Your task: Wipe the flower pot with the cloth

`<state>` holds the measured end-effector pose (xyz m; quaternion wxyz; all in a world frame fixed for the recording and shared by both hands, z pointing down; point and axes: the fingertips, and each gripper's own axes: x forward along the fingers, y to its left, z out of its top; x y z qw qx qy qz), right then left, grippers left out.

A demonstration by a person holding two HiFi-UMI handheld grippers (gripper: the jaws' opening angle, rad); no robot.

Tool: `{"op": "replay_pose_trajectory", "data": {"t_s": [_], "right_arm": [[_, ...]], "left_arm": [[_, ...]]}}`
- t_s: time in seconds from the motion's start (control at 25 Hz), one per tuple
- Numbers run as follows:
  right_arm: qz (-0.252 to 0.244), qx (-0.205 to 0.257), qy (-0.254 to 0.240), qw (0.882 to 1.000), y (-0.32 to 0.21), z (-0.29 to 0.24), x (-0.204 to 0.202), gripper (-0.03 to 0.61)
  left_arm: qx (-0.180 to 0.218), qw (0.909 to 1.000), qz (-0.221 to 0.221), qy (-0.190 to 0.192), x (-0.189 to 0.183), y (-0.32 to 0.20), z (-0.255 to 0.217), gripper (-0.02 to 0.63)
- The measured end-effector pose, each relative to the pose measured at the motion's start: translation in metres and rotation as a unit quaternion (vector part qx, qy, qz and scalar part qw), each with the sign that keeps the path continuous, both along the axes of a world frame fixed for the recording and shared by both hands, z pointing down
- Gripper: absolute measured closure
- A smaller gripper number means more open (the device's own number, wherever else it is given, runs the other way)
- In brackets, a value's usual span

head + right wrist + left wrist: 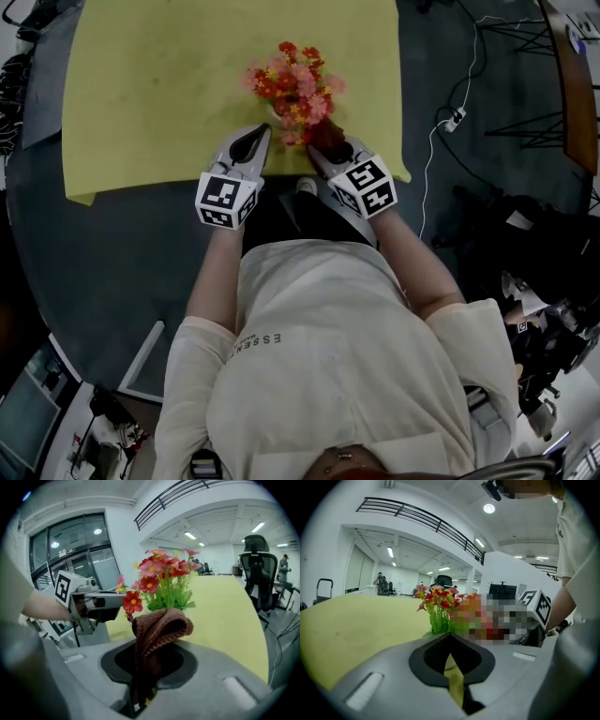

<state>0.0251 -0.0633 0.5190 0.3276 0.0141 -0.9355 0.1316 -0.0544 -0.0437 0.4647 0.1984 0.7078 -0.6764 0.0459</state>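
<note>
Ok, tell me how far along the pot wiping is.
Done: the brown cloth is clamped in the jaws of the right gripper. In hand: both grippers are beside the flower pot on the yellow table cover, the left gripper shut and empty. Left: the wiping itself; whether the cloth touches the pot yet can't be told.

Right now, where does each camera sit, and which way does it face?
Head view: on the person's head, looking steeply down at the yellow table top; torso, forearms, left gripper and right gripper show.
Left gripper view: on the left gripper, facing across the table top to the flowers; its shut jaws and a forearm show.
Right gripper view: on the right gripper, facing the flowers past the brown cloth in its jaws; the left gripper shows.
Shared: all see the flowers; each gripper view catches the other gripper.
</note>
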Motion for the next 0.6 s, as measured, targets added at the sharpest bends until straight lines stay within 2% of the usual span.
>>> {"op": "replay_pose_trajectory", "data": {"t_s": [0.2,0.36,0.48,0.6], "right_arm": [[-0.069,-0.047,-0.008,0.996,0.03,0.007,-0.025,0.52],[-0.105,-0.07,-0.009,0.992,0.045,0.012,-0.043,0.52],[-0.101,-0.084,-0.001,0.991,0.046,0.02,-0.052,0.52],[-0.076,-0.105,0.005,0.992,0.038,0.027,-0.051,0.518]], "left_arm": [[-0.036,0.9985,0.041,0.003,0.001,-0.028,0.017,0.597],[-0.043,0.9976,0.049,0.023,-0.005,-0.036,0.02,0.597],[-0.043,0.997,0.057,0.03,-0.007,-0.037,0.021,0.598],[-0.045,0.9966,0.065,0.023,-0.005,-0.037,0.023,0.598]]}}
